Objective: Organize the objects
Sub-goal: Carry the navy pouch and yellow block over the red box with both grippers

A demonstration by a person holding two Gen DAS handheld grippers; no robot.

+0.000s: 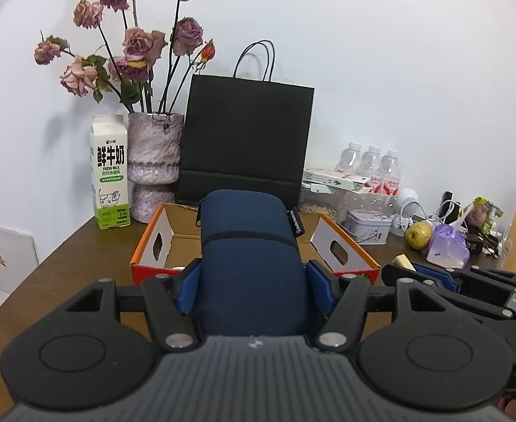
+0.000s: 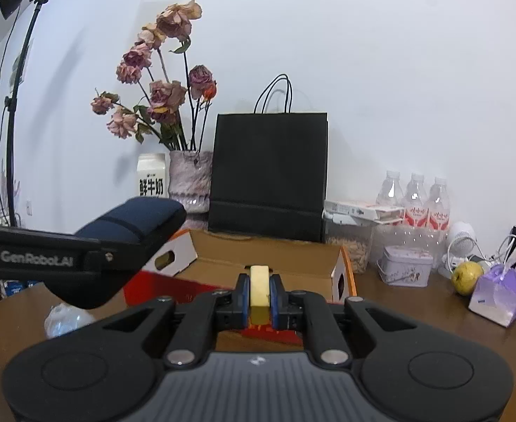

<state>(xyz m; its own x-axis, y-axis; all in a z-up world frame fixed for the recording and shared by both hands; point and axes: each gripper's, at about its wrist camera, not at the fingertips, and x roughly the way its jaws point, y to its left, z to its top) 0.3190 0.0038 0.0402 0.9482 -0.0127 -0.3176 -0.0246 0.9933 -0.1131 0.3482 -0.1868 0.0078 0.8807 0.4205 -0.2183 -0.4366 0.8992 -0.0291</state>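
Grip state: left gripper [image 1: 251, 283] clamped on navy pouch [image 1: 249, 246], right gripper [image 2: 259, 297] pinched on yellow block [image 2: 259, 290] | handling: pouch judged soft, light, best held mid-body; block small, stiff | axis: pouch long axis along fingers, toward wall | place: both held above cardboard box [image 2: 258, 262], mid-table.

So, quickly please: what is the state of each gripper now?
Left gripper: closed on the dark blue fabric zip case.
Right gripper: closed on the thin pale yellow block.
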